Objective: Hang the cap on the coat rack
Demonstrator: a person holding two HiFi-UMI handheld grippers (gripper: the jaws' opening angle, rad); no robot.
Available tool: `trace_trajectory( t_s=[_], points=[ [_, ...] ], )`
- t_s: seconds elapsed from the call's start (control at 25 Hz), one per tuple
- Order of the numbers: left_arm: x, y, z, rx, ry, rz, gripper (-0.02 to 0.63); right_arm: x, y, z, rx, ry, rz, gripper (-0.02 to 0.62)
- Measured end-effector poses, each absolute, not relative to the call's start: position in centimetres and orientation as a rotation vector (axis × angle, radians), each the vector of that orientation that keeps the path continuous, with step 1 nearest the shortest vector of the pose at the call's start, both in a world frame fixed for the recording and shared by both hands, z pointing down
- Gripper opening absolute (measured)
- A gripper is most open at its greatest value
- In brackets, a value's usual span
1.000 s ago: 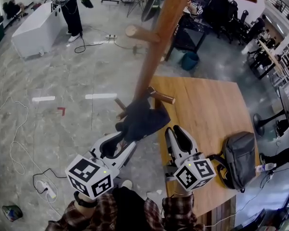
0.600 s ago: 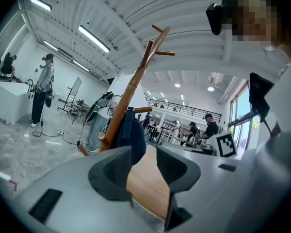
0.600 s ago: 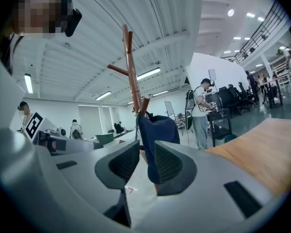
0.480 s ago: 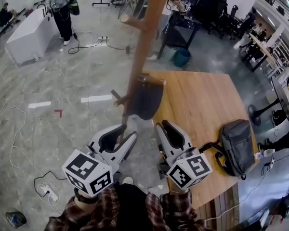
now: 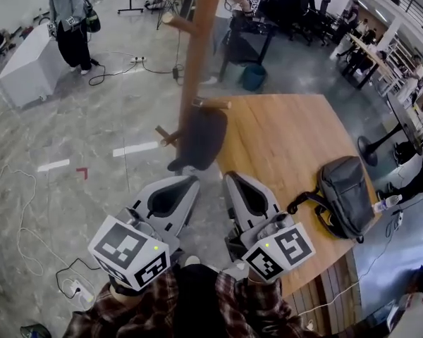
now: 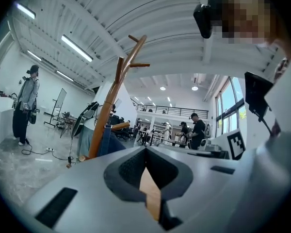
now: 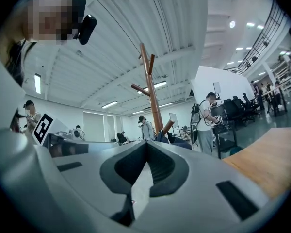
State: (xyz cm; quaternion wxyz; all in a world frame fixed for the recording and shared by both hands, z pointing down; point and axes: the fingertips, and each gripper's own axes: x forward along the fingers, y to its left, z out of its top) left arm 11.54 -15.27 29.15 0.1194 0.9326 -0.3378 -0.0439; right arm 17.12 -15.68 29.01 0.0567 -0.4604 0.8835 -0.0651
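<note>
Dark navy fabric cap point(image 5: 201, 138) hangs from a short wooden peg point(image 5: 213, 105) low on the tall brown wooden coat rack point(image 5: 196, 48), at the centre of the head view, free of both tools. In the left gripper view the cap shows as a blue fold beside the rack's pole, left of centre.

Below it, in the lower middle of the frame, the grey hand-held left gripper point(image 5: 191, 182) has just closed its jaws, tips together with nothing between them. Beside it the grey right gripper point(image 5: 228, 177) points the same way, its jaws also pressed together and empty.

To the right lies a light wooden table point(image 5: 289, 136) with a grey backpack point(image 5: 342, 197) near its lower edge. A person in dark trousers point(image 5: 68, 16) stands on the grey marbled floor point(image 5: 92, 125), upper left.
</note>
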Motion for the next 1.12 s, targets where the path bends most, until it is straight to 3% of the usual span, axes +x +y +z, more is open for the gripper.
trace_trajectory(
  t_s=[1.12],
  points=[
    [7.8, -17.8, 29.8, 2.745, -0.869, -0.143, 0.011, 12.1, -18.3, 29.5, -1.402, 2.679, -0.187, 0.011]
  ],
)
